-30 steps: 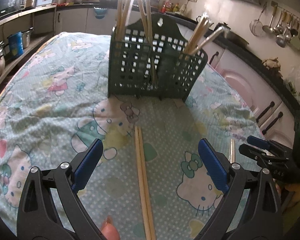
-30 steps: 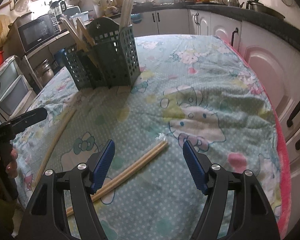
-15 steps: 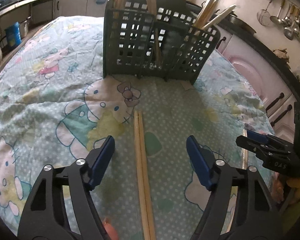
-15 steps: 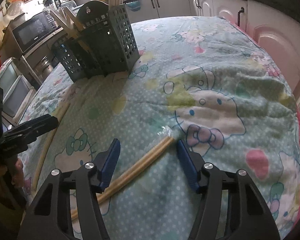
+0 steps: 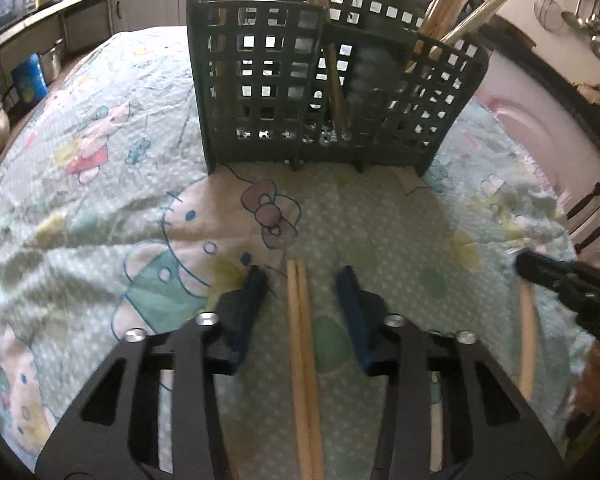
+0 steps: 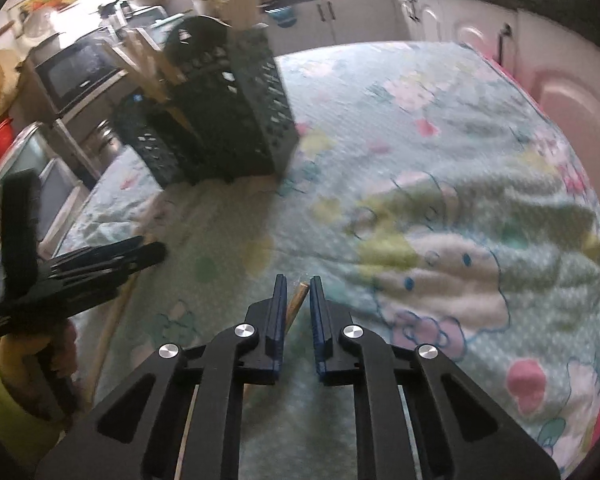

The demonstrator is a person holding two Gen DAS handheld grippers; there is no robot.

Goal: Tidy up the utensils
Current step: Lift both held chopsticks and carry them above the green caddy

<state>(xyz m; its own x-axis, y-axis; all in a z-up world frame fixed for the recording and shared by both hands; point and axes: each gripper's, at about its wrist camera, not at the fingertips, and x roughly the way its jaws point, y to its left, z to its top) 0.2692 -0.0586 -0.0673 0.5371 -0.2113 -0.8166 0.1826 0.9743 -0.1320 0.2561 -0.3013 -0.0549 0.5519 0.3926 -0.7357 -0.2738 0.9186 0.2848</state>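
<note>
Nearest in the left wrist view, the left gripper (image 5: 302, 280) points down at the cloth (image 5: 100, 184), its jaws closing with a pair of chopsticks (image 5: 302, 344) between them; a gap shows on each side of the sticks, so the blue pads (image 5: 350, 304) do not yet press on them. The pair lies side by side, running from the near edge away toward the rack.

In the right wrist view the right gripper (image 6: 298, 300) also has its jaws closing, now nearly together, with the far tip of a second chopstick pair (image 6: 298, 298) between the pads. The sticks slant off to the near left under the left finger. Whether the pads already pinch them cannot be told; a narrow gap seems to remain on the right side.

To the left in that view, the other gripper is in a hand with a yellow sleeve (image 6: 4, 396).

Farther on stands the dark green rack (image 5: 320, 92), upright on the cloth, with more chopsticks (image 5: 456, 20) leaning out of its compartments.

Beyond it, white cabinets (image 6: 352, 16) and a counter ring the table. A microwave (image 6: 80, 72) sits at the far left.
</note>
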